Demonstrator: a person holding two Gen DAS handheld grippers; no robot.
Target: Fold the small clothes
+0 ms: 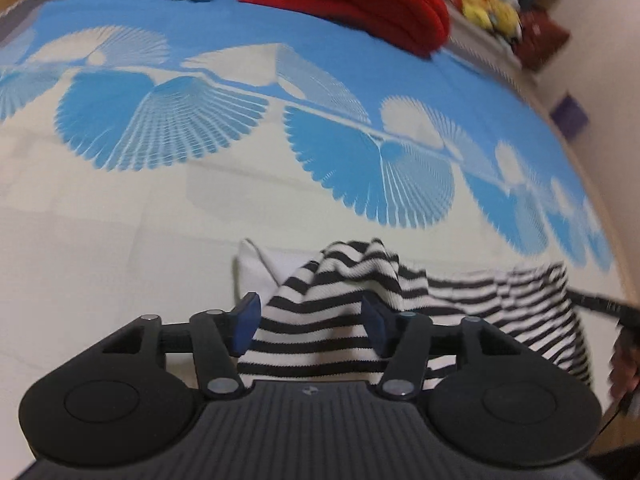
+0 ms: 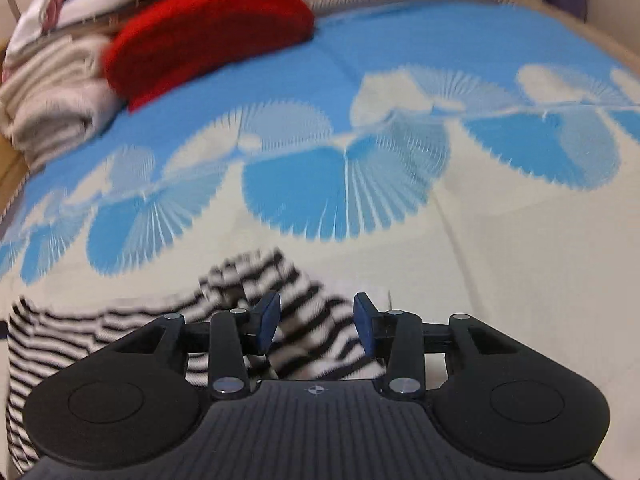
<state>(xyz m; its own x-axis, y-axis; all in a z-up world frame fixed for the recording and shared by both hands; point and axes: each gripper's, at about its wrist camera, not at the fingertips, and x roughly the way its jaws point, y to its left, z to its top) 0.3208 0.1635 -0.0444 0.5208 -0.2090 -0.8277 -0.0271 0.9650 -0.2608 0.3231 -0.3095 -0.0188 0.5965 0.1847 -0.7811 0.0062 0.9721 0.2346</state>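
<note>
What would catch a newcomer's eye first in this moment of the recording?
The black-and-white striped garment lies rumpled on the near, cream part of the bedspread, a bunch of it between each gripper's open blue fingers. Beyond it, the bedspread's bright blue fan pattern fills the middle. A folded red knit sits at the far edge beside folded beige cloth.

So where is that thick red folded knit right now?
The red folded knit lies at the blue-and-white bedspread's far edge, beside the folded beige blanket.
</note>
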